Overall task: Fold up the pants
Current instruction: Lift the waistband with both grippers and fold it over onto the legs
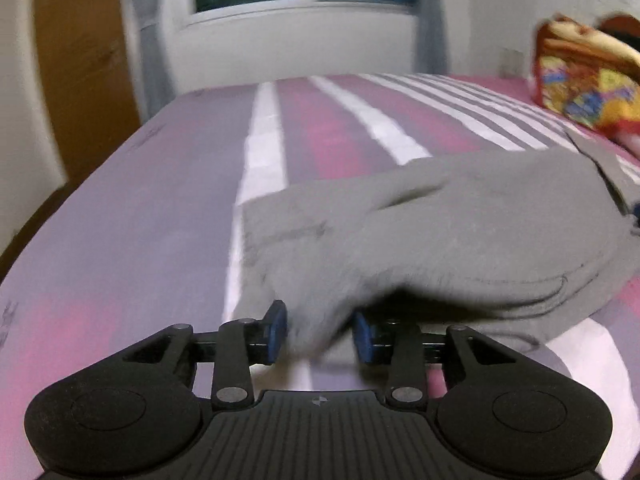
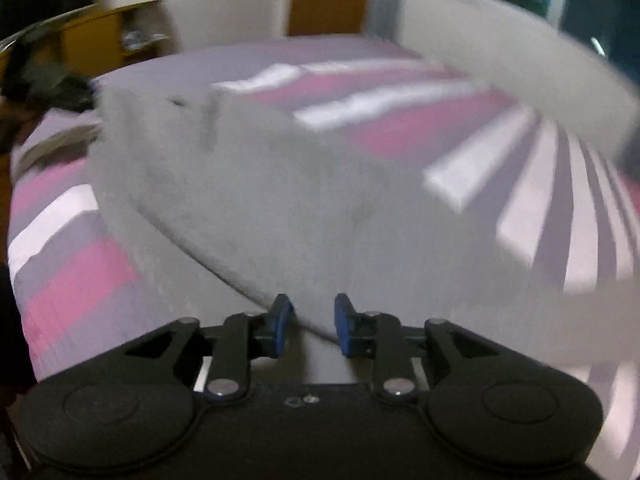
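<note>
Reading left to right: left gripper [image 1: 319, 330] low at the near edge of the grey pants [image 1: 420, 240], blue pads [image 1: 277, 328] parted with a fold of grey cloth running down between them; hard to say through the blur whether the pads press on it, looks slack, so likely let go or about to. Pants lying on the striped bedsheet [image 1: 160, 220], bulk spreading ahead and to the right of these fingers, long axis running roughly left to right across the left wrist view, far right end reaching toward a colourful printed cushion [image 1: 588, 80]. Layered edges visible at the right side, so probably folded over at least once already. Then right gripper [image 2: 308, 326], pads [image 2: 344, 328] also apart, grey cloth directly ahead and between them, a dark fold line crossing diagonally from upper left down to the fingertips; contact not clear either. From this side, pants stretching away up and left, long axis on that diagonal. Both grippers at the same near edge, neither plainly nearer. Next move probably hinging on regripping that near edge and carrying it along the long axis.
</note>
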A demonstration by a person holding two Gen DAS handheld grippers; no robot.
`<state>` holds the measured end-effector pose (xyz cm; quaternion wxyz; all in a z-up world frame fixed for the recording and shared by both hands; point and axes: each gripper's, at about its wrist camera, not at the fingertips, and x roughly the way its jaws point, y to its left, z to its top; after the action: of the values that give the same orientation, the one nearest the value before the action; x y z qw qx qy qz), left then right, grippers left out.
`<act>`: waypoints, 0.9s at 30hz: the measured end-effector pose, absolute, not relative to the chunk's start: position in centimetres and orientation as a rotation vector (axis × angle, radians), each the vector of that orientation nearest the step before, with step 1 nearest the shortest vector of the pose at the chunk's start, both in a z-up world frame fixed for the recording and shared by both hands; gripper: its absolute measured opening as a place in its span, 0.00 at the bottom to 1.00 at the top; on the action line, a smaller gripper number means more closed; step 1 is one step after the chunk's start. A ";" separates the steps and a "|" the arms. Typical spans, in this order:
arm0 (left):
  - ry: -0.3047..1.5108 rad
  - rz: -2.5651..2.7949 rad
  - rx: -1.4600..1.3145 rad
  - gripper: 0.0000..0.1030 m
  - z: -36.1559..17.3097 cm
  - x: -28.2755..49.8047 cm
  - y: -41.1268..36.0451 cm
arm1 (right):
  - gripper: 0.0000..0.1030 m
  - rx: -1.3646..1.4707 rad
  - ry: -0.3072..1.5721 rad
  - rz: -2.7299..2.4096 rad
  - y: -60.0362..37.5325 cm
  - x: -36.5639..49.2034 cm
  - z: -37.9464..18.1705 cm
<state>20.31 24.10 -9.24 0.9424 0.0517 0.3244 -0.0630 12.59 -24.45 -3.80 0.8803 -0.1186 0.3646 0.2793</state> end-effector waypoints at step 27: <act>0.510 -0.246 -0.653 0.20 -6.0 19.7 28.6 | 0.08 0.419 0.633 0.259 -30.3 18.7 -2.5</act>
<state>19.73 28.63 -5.99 0.9081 -0.3163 0.2472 -0.1192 18.67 -30.35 -2.51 0.9207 0.2039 0.3079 0.1262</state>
